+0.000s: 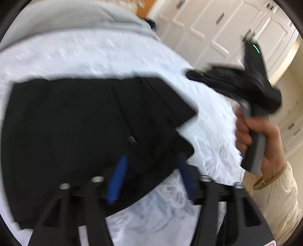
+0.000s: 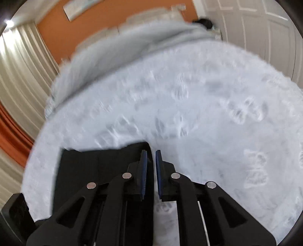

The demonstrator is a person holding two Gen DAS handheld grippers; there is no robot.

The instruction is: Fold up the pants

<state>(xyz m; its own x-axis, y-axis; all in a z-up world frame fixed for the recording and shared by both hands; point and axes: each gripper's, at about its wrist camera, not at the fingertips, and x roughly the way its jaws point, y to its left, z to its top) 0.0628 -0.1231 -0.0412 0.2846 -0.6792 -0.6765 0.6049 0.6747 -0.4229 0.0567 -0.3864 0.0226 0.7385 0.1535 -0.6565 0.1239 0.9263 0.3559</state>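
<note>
Black pants [image 1: 75,123] lie folded and flat on a white patterned bed cover [image 1: 113,56]. My left gripper [image 1: 152,156] hovers over their near right edge with its blue pads [image 1: 117,181] wide apart, open and holding nothing. To the right, a hand [image 1: 265,136] holds my right gripper [image 1: 191,74] above the cover, clear of the pants. In the right wrist view the right gripper [image 2: 151,152] is shut, with only a thin slit between its pads and no cloth in it. The pants [image 2: 90,166] lie just behind and to its left on the cover [image 2: 189,113]. Both views are blurred.
A grey blanket [image 1: 75,17] is bunched at the far end of the bed [image 2: 123,47]. White panelled cupboard doors [image 1: 217,28] stand to the right of the bed. An orange wall [image 2: 56,28] and pale curtains [image 2: 19,66] are on the left.
</note>
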